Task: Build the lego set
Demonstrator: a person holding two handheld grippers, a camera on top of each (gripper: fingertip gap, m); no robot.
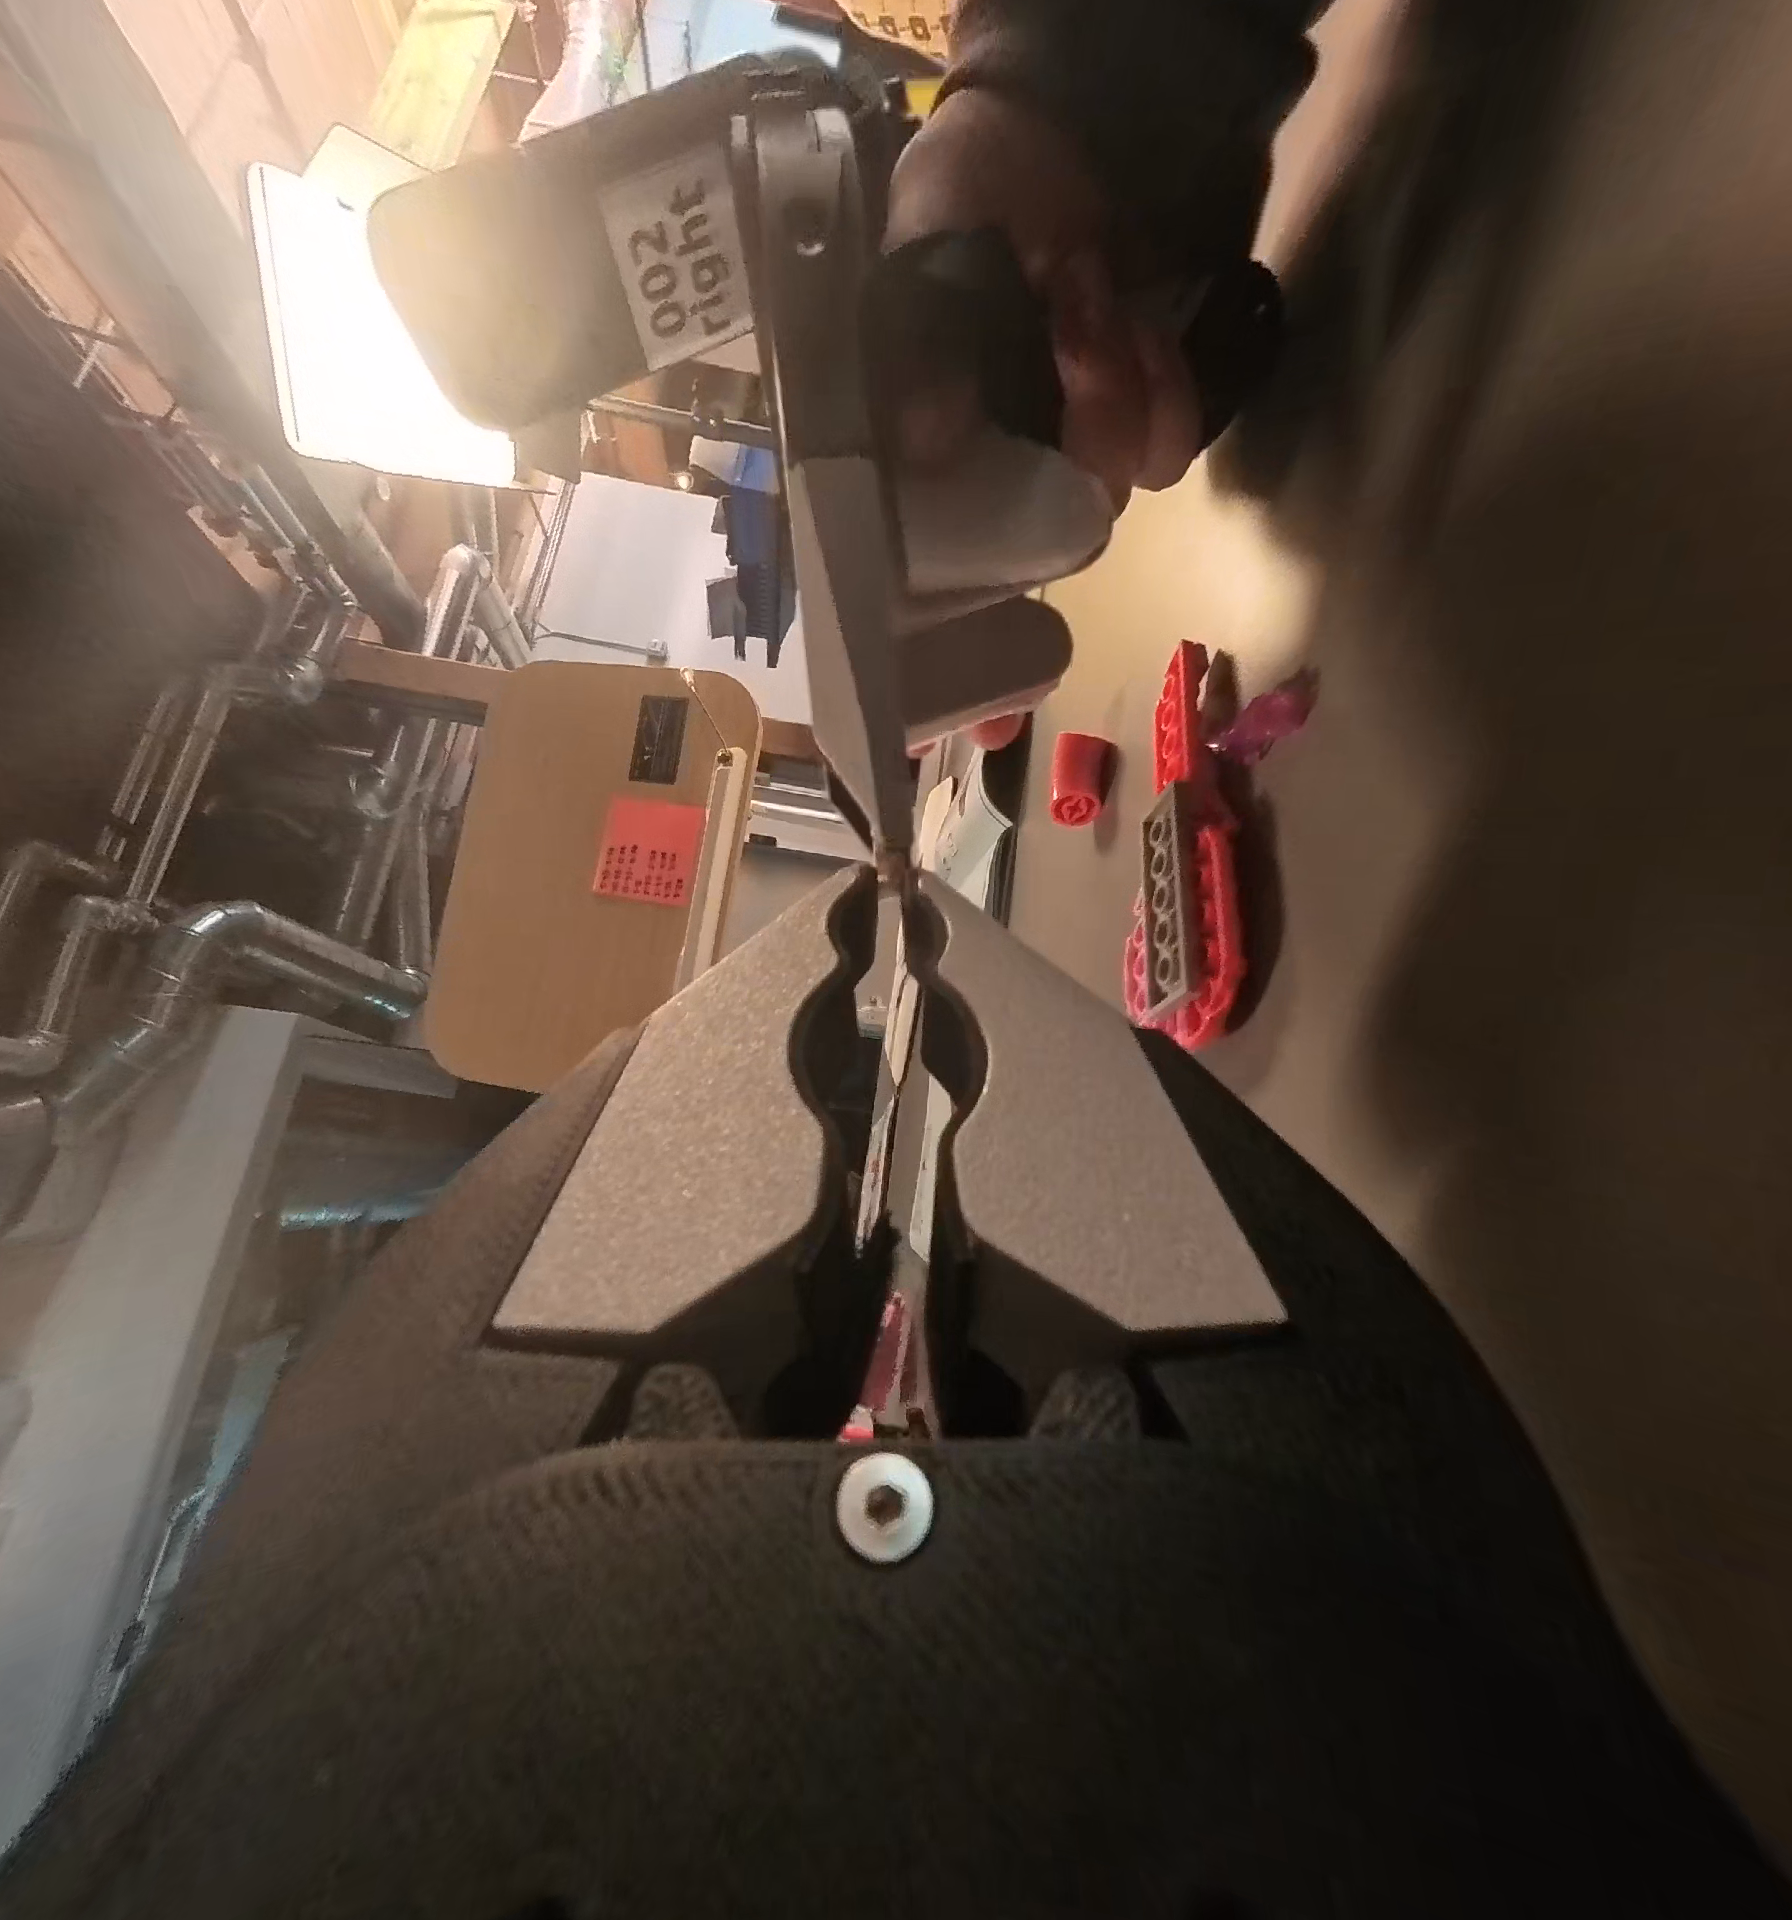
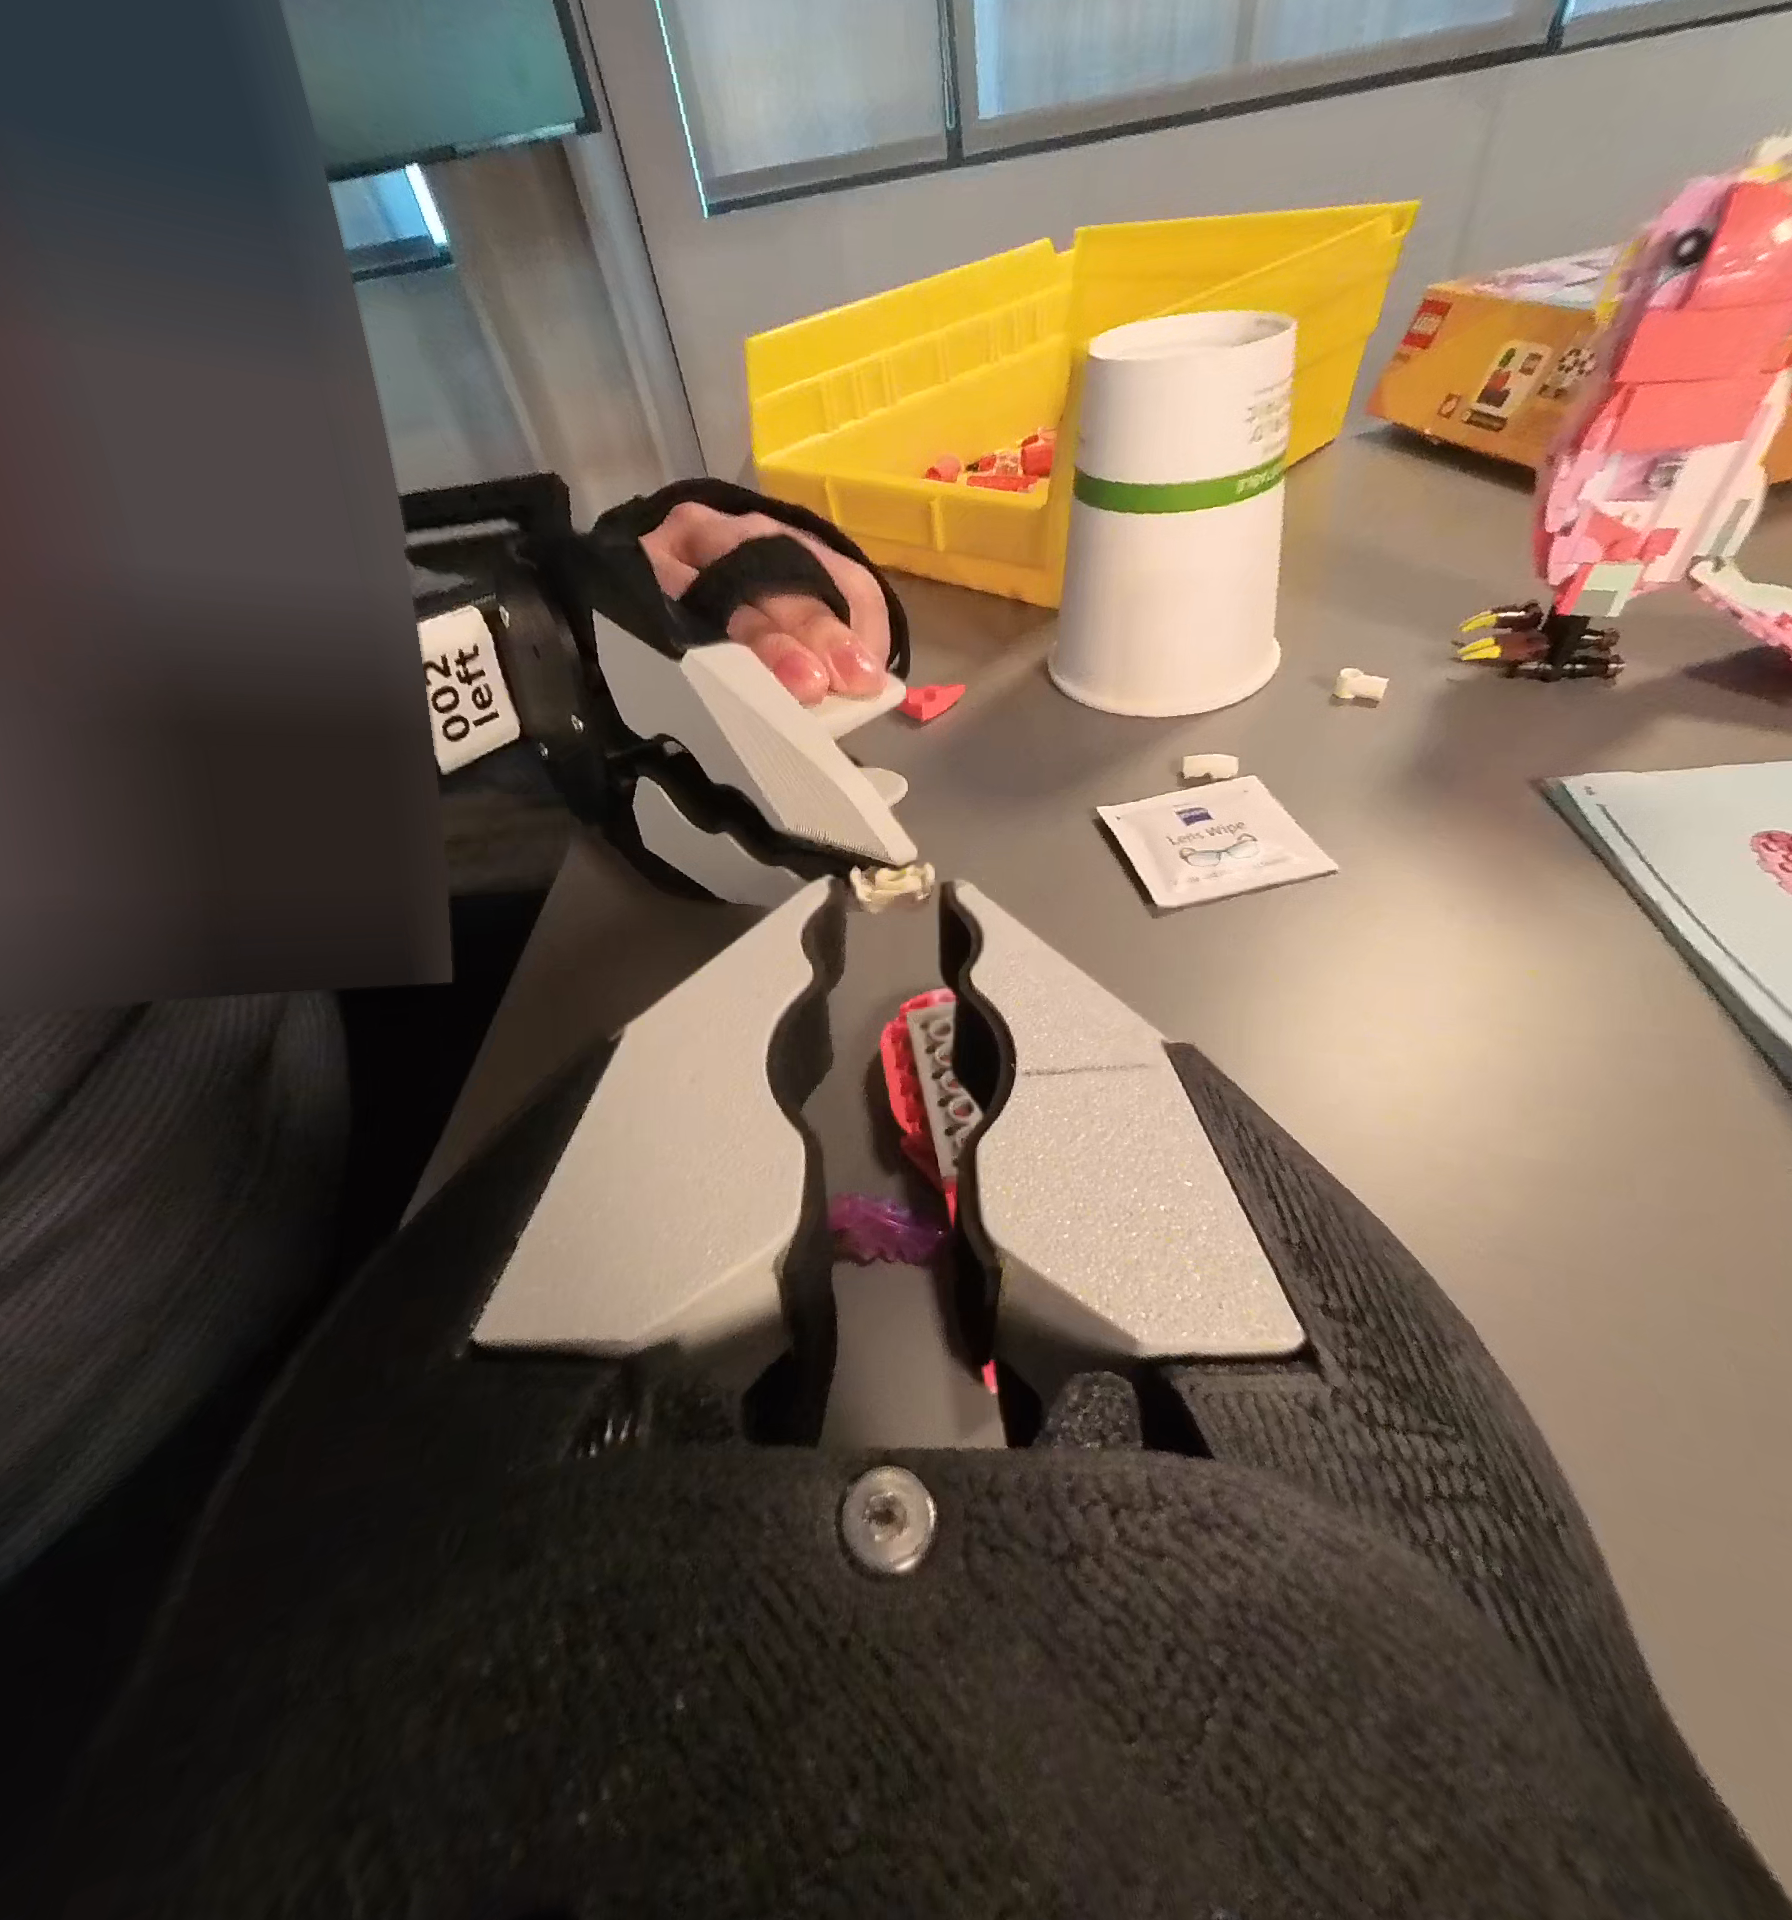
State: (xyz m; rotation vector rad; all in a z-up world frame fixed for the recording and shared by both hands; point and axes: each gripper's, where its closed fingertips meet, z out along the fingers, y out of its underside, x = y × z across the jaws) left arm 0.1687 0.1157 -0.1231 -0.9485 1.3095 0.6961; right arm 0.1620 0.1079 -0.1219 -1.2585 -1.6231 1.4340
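My right gripper (image 2: 894, 888) has a small cream-white piece (image 2: 892, 888) between its two fingertips, and they close on its sides. My left gripper (image 1: 887, 885) comes in from the left in the right wrist view (image 2: 900, 857), shut, and pinches the same piece from above. In the left wrist view the two grippers meet tip to tip and the piece (image 1: 884, 860) is a small dark speck between them. Both are held above the grey table (image 2: 1287, 1039). Below the right gripper lie a grey plate on red and pink bricks (image 2: 928, 1081) and a purple translucent piece (image 2: 876, 1231).
Yellow bins (image 2: 902, 416) with red pieces, a white cylinder (image 2: 1172, 520), a pink brick bird (image 2: 1692, 436), an orange box (image 2: 1474, 353), a wipe packet (image 2: 1214, 842), a booklet (image 2: 1723, 904), and loose small pieces (image 2: 1359, 684) lie beyond. A red cylinder (image 1: 1079, 779) lies by the bricks. My left and right fingertips are right by each other. From either gripper's tips it is about 12 cm to the wipe packet (image 2: 1214, 842).
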